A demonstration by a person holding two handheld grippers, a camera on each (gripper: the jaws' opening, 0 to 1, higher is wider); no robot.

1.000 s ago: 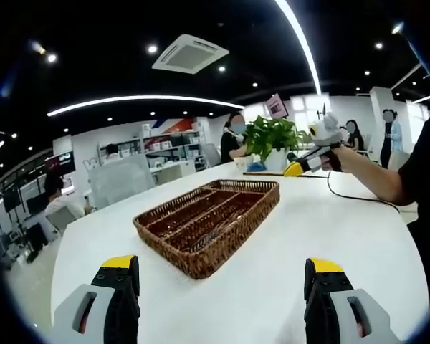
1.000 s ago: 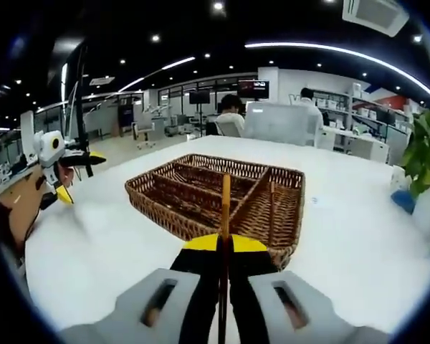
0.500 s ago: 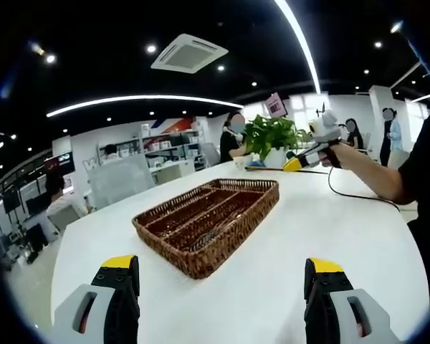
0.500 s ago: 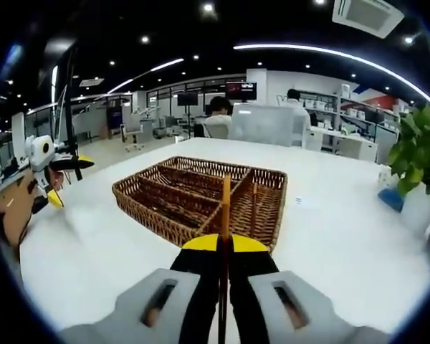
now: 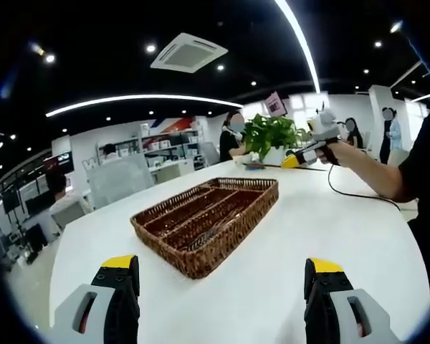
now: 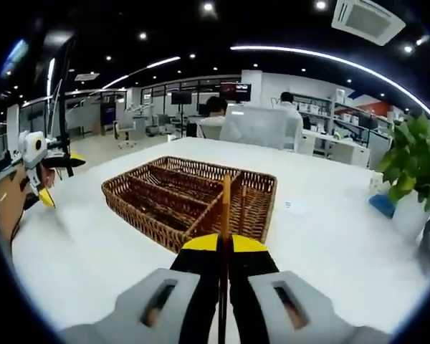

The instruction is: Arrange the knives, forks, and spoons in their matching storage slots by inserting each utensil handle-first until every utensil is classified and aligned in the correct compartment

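A brown wicker tray (image 5: 204, 222) with long compartments lies on the white table (image 5: 287, 287). My left gripper (image 5: 221, 264) hangs low in front of it, open wide with nothing between its jaws. My right gripper (image 6: 224, 240) is shut on a thin utensil (image 6: 226, 204) with a wood-coloured shaft that points edge-on at the tray (image 6: 190, 201); its kind cannot be made out. In the left gripper view the right gripper (image 5: 312, 147) is held above the table's far right, beyond the tray. The left gripper (image 6: 39, 165) appears at the left of the right gripper view.
A potted green plant (image 5: 272, 136) stands on the table behind the tray, also the plant (image 6: 416, 165) at the right. A person's arm (image 5: 373, 172) reaches in from the right. Desks, shelves and seated people fill the office behind.
The right gripper has drawn back a little with the utensil, so the tray looks smaller and further left in its view. The left gripper has hardly moved.
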